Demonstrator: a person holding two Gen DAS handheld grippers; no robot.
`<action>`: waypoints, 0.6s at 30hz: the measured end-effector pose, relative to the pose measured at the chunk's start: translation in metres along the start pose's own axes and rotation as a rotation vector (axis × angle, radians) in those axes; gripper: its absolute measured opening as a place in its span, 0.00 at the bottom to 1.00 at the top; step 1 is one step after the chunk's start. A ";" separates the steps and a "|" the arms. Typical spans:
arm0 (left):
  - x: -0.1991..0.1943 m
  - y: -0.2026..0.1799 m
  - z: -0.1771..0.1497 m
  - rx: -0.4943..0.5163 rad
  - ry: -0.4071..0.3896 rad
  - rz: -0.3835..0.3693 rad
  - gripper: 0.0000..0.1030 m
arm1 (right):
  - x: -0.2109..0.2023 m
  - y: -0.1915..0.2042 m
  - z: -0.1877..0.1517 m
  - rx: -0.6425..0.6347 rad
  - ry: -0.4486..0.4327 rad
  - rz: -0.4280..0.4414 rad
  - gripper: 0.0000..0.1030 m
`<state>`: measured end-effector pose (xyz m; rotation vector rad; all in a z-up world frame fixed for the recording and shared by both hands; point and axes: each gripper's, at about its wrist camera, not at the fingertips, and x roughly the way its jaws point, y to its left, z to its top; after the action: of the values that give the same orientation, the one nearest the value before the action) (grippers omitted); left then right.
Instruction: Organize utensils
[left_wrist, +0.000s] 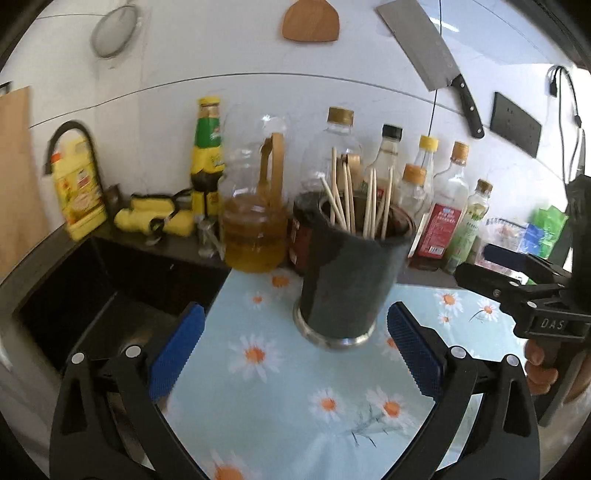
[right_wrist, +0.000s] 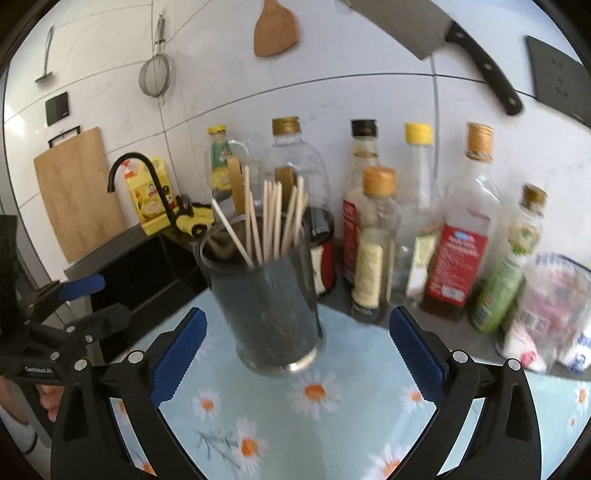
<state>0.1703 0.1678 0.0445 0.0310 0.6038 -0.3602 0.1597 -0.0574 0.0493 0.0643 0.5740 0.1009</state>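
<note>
A dark cylindrical utensil holder (left_wrist: 351, 280) with a steel base stands on a light blue daisy cloth (left_wrist: 280, 398). Several wooden chopsticks (left_wrist: 347, 199) stand upright in it. It also shows in the right wrist view (right_wrist: 266, 314), with the chopsticks (right_wrist: 273, 221) fanned out. My left gripper (left_wrist: 295, 350) is open and empty, just short of the holder. My right gripper (right_wrist: 295, 354) is open and empty, its pads on either side in front of the holder. The right gripper also shows in the left wrist view (left_wrist: 491, 269), and the left gripper in the right wrist view (right_wrist: 99, 299).
Several sauce and oil bottles (right_wrist: 454, 236) line the wall behind the holder. A glass oil jar (left_wrist: 255, 229) stands at its left. A black sink (left_wrist: 92, 291) with a faucet (right_wrist: 140, 184) lies left. A cleaver (left_wrist: 432, 55), wooden spatula (left_wrist: 310, 22) and strainer (right_wrist: 155, 74) hang on the wall. Plastic bags (right_wrist: 550, 317) lie right.
</note>
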 end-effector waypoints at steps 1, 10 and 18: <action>-0.005 -0.006 -0.005 0.001 -0.006 0.013 0.94 | -0.006 -0.002 -0.008 -0.006 0.008 -0.005 0.92; -0.061 -0.067 -0.057 -0.059 0.010 0.134 0.94 | -0.065 -0.010 -0.082 -0.062 0.095 0.035 0.92; -0.112 -0.126 -0.102 -0.048 0.000 0.193 0.94 | -0.133 -0.002 -0.130 -0.157 0.030 0.009 0.92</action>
<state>-0.0145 0.0998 0.0327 0.0427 0.6036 -0.1584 -0.0222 -0.0705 0.0115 -0.0870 0.5938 0.1552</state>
